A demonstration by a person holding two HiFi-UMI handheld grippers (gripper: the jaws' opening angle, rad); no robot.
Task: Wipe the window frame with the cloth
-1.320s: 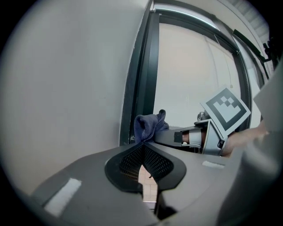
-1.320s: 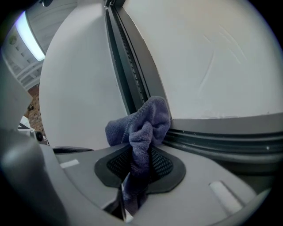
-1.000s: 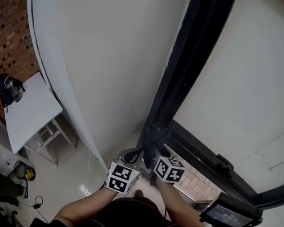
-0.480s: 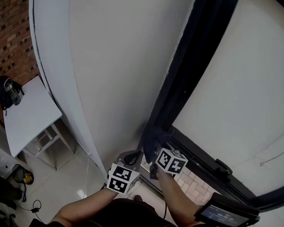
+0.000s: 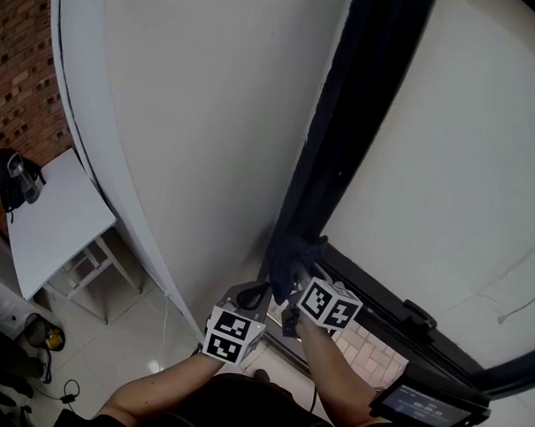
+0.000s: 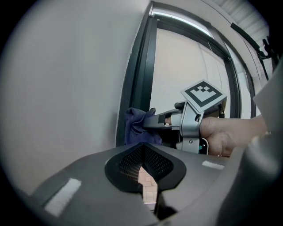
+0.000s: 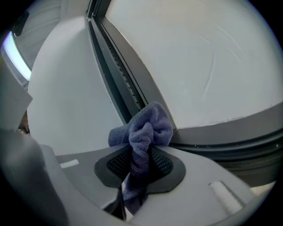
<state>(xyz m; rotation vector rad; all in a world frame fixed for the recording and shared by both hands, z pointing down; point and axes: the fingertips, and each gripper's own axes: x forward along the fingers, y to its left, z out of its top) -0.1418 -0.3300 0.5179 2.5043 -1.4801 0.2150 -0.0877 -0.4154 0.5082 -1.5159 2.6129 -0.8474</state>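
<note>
Cloth, one piece, blue-grey and bunched, clamped between the closed jaws of the right gripper, with a tail hanging below the pads and the wad pressed against the dark window frame near its lower corner, where the upright meets the bottom rail. Head view: two grippers, each with one marker cube, side by side and close together. The right gripper is pushed forward on an extended forearm, so the cloth touches the foot of the frame's upright. The left gripper is held just beside it, slightly lower and nearer the white wall. Left gripper view: its own jaws are drawn together on nothing, with only a narrow slit between them. One white table stands well apart at the left.
</note>
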